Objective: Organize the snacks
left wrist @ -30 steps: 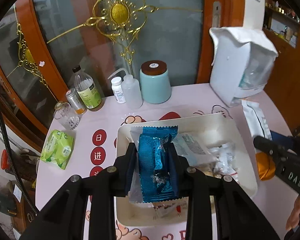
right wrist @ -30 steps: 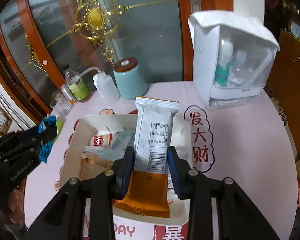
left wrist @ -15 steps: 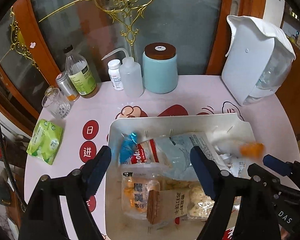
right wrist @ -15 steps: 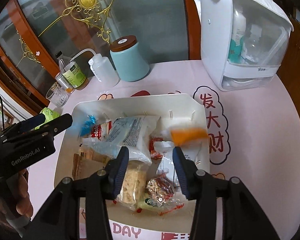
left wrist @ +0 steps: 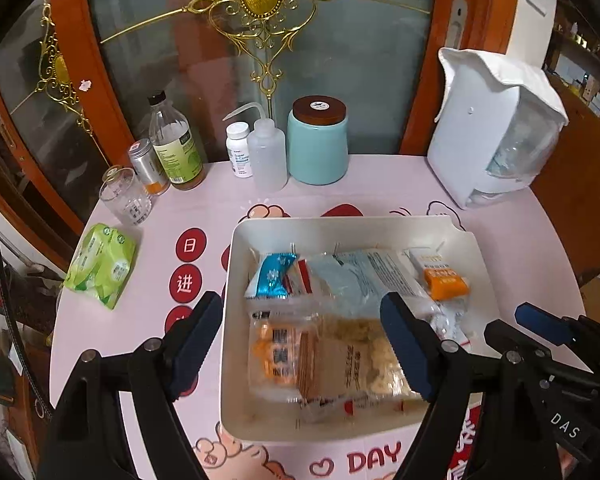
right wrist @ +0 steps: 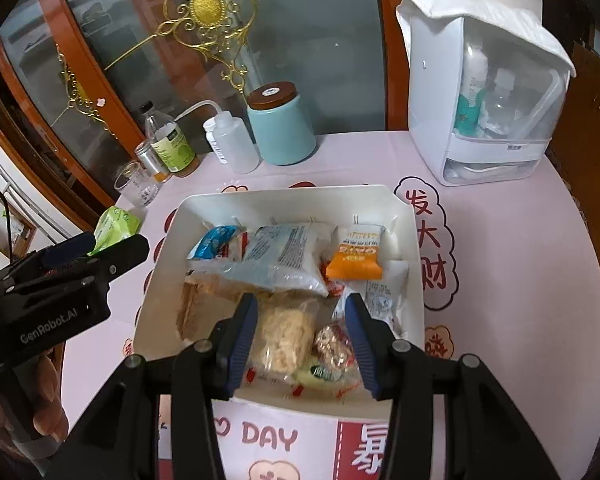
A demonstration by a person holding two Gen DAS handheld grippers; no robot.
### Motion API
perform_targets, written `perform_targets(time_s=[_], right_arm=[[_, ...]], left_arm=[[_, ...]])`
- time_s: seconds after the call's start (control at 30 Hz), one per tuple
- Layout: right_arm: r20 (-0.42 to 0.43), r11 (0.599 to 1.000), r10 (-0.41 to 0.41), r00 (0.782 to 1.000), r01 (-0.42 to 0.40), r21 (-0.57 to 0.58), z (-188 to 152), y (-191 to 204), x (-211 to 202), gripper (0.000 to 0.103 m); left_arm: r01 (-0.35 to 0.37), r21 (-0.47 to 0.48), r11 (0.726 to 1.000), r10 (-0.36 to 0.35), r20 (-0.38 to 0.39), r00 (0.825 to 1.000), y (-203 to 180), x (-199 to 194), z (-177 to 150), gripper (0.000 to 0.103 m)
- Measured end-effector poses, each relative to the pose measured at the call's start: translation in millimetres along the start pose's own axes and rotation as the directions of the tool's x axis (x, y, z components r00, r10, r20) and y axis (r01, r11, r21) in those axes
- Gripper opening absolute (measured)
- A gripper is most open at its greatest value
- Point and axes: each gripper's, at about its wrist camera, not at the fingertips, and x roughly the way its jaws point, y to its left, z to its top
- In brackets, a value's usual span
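Readable: "GenRobot.AI" on left gripper (right wrist: pixel 56 322) body, "DAS" on right gripper (left wrist: pixel 565 425) body, "DAY" (right wrist: pixel 269 438) and "发大财" (right wrist: pixel 431 236) on the desk cover (right wrist: pixel 512 280), "日" and "进" in red dots (left wrist: pixel 191 245).

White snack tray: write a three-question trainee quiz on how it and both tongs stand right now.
1. True or false: the left tongs are clamped on the blue packet.
2. Which corner of the white tray holds the orange packet: A) far right, B) near left, C) near right?
3. Fill in: the green tissue pack lies ___ the tray.

Key
1. False: both the left tongs and the right tongs are open and empty, and the blue packet lies in the tray.
2. A.
3. Outside, on the table, on the tray's left.
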Motion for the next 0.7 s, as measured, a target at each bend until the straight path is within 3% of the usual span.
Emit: perform_targets(time_s=[0.33,0.7], right_arm=[[0.035,0.999,-0.036,0.999,0.035,0.003,-40,13,-50,0.046],[0.074,0.998,-0.061,0.995,0.062,-0.015,-95,28,-96,0.046]], left_arm=[[0.045,0.020,0.999,-0.045,0.006,0.999,1,-61,-44,0.080],[0.046,0.031,0.998,-0.048,0.037,0.998,7,-123,-97,0.083]])
